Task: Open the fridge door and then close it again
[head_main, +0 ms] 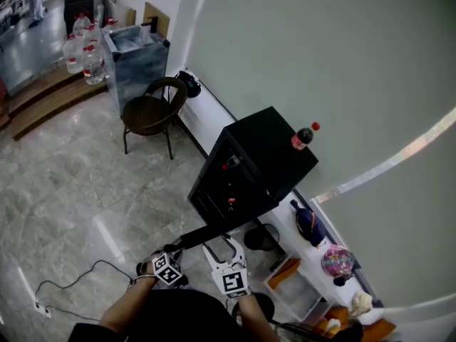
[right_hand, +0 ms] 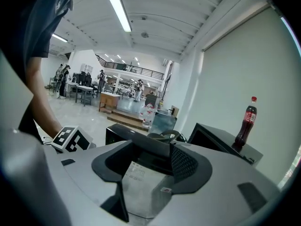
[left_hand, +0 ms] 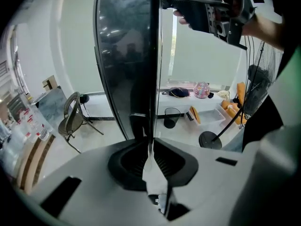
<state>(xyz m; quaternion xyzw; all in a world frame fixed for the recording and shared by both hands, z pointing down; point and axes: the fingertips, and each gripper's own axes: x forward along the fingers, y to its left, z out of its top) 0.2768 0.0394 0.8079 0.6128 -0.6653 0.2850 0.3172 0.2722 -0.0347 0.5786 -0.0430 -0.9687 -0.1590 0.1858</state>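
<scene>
Head view: the black fridge (head_main: 267,155) sits against the pale wall (head_main: 320,48) with its door (head_main: 206,235) open toward the person and a cola bottle (head_main: 303,137) on top of the fridge; left gripper (head_main: 173,256) is at the door's free end, tips hard to see; right gripper (head_main: 222,251) is beside it; grey marble floor (head_main: 64,184), and a chair (head_main: 151,112) beyond the fridge.

Left gripper view: jaws pinched onto the door's thin edge; the glass blocks the fridge body.

Right gripper view: jaws spread, with the door's edge lying across the gap; fridge behind.
</scene>
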